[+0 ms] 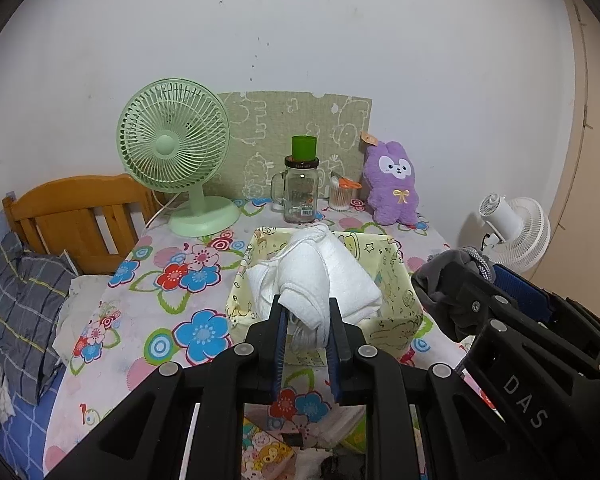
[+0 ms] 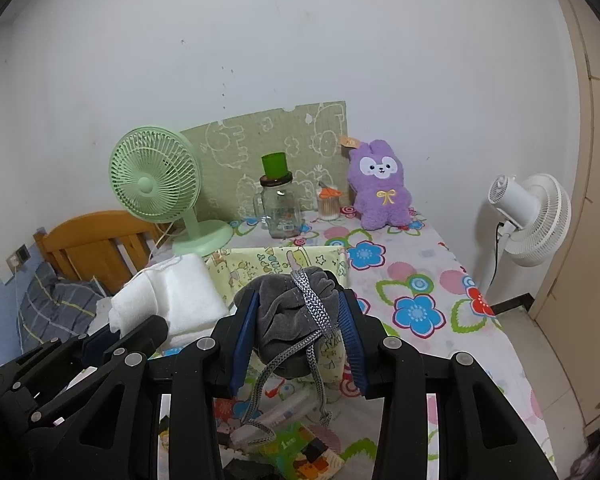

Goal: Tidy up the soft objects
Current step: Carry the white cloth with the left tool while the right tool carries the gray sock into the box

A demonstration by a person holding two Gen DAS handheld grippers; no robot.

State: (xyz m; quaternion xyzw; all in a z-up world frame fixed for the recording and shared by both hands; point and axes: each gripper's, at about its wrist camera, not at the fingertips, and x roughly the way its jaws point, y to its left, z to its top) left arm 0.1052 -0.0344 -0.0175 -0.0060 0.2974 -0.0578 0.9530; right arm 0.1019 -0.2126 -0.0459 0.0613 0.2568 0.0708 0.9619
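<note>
The left gripper (image 1: 309, 326) is clamped on a fold of a white towel (image 1: 320, 276), which hangs bunched over the yellow fabric basket (image 1: 400, 304). The right gripper (image 2: 300, 320) pinches a grey drawstring pouch (image 2: 296, 304) just right of the towel, in front of the basket, its cord dangling below the jaws. To do this step well, each hand should carry its load fully over the basket's rim before letting go, low enough that the towel settles inside rather than draping over the wall, and with the pouch's loose cord kept clear of the rim. Behind the basket stand a green fan (image 1: 172, 148), a glass jar (image 1: 300, 192) and a purple plush toy (image 1: 392, 184).
</note>
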